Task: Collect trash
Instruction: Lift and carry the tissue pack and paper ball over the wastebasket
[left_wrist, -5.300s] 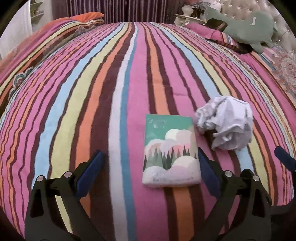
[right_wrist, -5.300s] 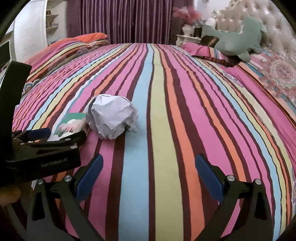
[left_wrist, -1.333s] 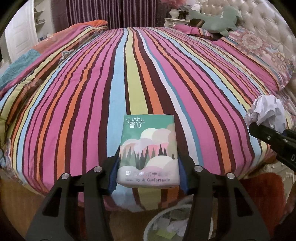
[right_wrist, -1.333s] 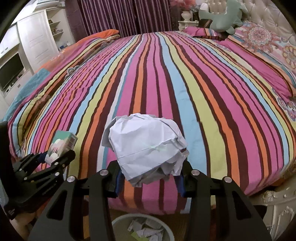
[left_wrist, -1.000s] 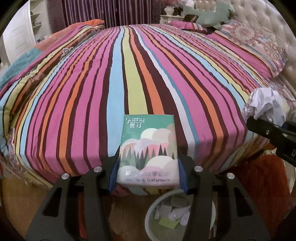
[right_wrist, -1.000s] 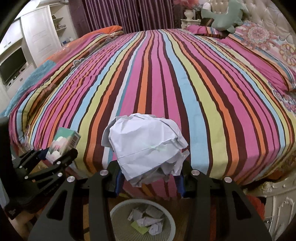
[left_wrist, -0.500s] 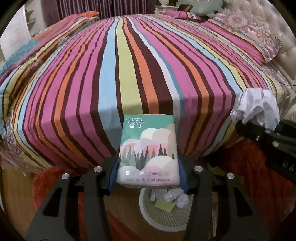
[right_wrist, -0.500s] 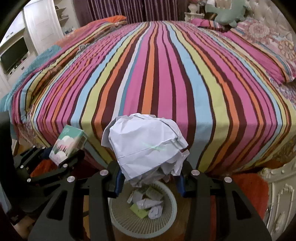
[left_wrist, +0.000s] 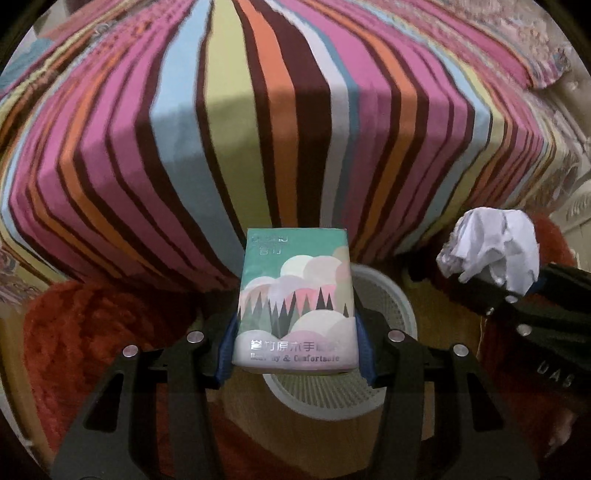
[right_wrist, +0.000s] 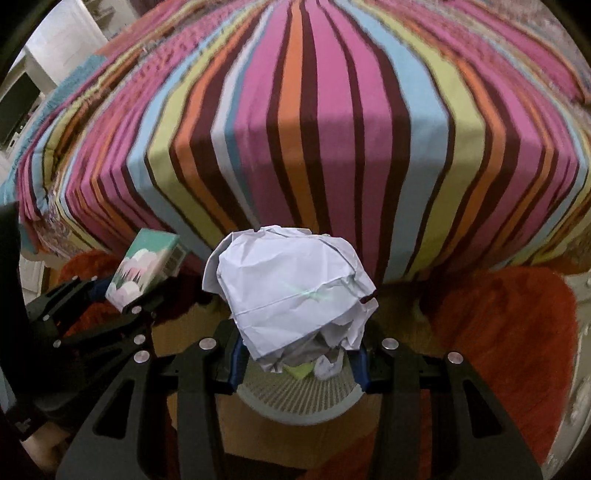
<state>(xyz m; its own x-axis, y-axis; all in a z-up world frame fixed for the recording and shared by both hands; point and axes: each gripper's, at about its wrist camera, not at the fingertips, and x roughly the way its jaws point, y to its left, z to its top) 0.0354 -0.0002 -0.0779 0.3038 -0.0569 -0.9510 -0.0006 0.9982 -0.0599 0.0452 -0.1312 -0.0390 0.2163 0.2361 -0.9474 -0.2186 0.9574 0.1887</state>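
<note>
Black-framed, both grippers tilt steeply down over a white mesh wastebasket (left_wrist: 388, 295) on the floor beside the striped bed (left_wrist: 258, 110). The left gripper (left_wrist: 295, 343) clamps a green tissue pack (left_wrist: 295, 299) printed with clouds and trees; the right gripper (right_wrist: 299, 354) clenches a crumpled white paper ball (right_wrist: 291, 288) above the basket.

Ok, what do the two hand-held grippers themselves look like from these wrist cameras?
Both match: the left hand-held gripper and the right hand-held gripper have matte black angular finger frames with triangular cut-outs, round silver screw heads and blue pads on the inner fingertips. In the left wrist view, the right one's side carries pale lettering, too blurred to read. No sleeve shows.
</note>
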